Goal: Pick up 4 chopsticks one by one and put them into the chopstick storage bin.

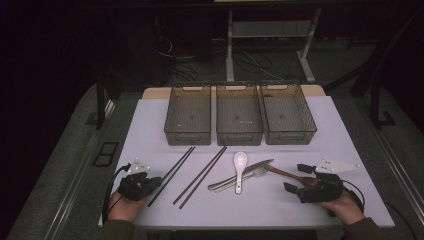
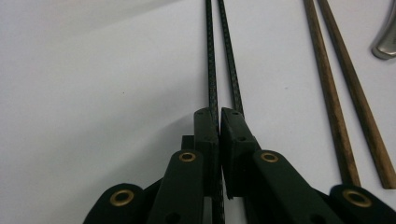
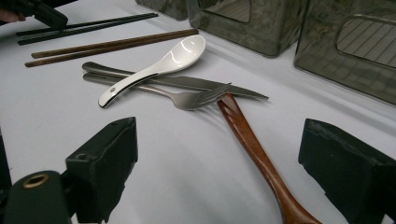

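A pair of black chopsticks [image 1: 172,174] [image 2: 233,70] lies slanted on the white table [image 1: 150,125]. My left gripper [image 1: 156,182] [image 2: 219,114] is shut on their near end, and the sticks run out ahead between its jaws. Toward the right front, my right gripper [image 1: 296,178] [image 3: 217,126] stands wide open. The handle of a red-brown wooden utensil [image 1: 287,175] [image 3: 257,149] lies on the table between its jaws, and neither jaw touches it.
A white ceramic spoon [image 1: 240,167] [image 3: 163,65] rests across a metal knife [image 1: 262,165] [image 3: 201,84] and fork [image 3: 187,99]. Brown wooden chopsticks [image 1: 200,177] [image 2: 336,112] lie beside the black pair. Three mesh bins [image 1: 239,117] stand in a row farther back.
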Available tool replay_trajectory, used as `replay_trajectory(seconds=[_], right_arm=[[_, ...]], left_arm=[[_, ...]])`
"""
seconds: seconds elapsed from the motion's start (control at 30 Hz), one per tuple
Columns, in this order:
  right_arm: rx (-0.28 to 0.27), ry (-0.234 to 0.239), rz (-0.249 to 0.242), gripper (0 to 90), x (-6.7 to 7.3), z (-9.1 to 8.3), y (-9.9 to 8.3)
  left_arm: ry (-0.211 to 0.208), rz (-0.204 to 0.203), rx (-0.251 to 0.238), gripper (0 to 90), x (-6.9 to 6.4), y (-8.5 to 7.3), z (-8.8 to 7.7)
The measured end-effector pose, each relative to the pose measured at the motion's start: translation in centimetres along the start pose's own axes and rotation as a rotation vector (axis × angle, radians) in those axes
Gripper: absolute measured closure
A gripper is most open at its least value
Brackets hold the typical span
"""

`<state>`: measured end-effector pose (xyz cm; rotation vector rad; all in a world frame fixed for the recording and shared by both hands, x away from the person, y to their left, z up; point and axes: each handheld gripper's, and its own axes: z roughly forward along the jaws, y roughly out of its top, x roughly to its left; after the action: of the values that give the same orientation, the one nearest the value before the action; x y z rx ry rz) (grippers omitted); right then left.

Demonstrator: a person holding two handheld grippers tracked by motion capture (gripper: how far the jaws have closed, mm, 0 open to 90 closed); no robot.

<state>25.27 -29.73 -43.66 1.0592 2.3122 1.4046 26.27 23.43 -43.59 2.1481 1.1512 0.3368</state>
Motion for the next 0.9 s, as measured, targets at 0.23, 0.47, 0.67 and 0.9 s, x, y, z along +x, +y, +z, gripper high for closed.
replay_trajectory(seconds=[0.23,0.47,0.67,0.9], right_arm=[[0.007,0.009,0.002,11.5,0.1,0.6,0.0],[0.009,0.011,0.0,11.5,0.1,0.6,0.1],[0.011,0.011,0.001,11.5,0.1,0.6,0.1],[0.014,0.011,-0.002,11.5,0.1,0.7,0.0]], left_arm=[[-0.007,0.026,-0.018,84.7,-0.3,0.5,-0.5],[-0.022,0.02,-0.038,84.7,-0.4,0.7,-1.0],[-0.042,0.025,-0.057,84.7,-0.4,1.0,-1.3],[-0.067,0.052,-0.085,84.7,-0.7,1.6,-1.5]])
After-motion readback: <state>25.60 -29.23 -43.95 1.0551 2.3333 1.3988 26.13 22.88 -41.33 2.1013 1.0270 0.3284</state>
